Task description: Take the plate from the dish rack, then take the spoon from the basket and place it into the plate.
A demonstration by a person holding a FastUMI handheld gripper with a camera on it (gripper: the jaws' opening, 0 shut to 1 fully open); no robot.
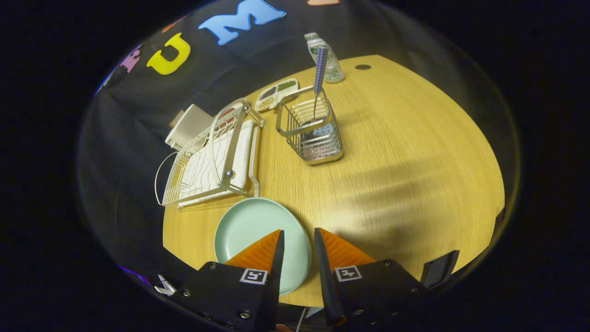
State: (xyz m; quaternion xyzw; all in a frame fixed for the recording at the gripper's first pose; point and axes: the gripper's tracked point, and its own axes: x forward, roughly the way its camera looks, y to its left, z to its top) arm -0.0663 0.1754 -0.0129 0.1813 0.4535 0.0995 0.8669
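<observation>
below, plate partly hidden by gripper, jaws narrowly apart, seemingly empty, spoon upright in basket

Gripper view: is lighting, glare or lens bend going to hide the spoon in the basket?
Gripper view: fisheye bends the table edge into a curve; light is warm and uneven, with soft shadows ahead of the open gripper; the wire basket glints a little; the spoon handle is sharp, its bowl lost behind the wires; the plate is evenly lit.
</observation>
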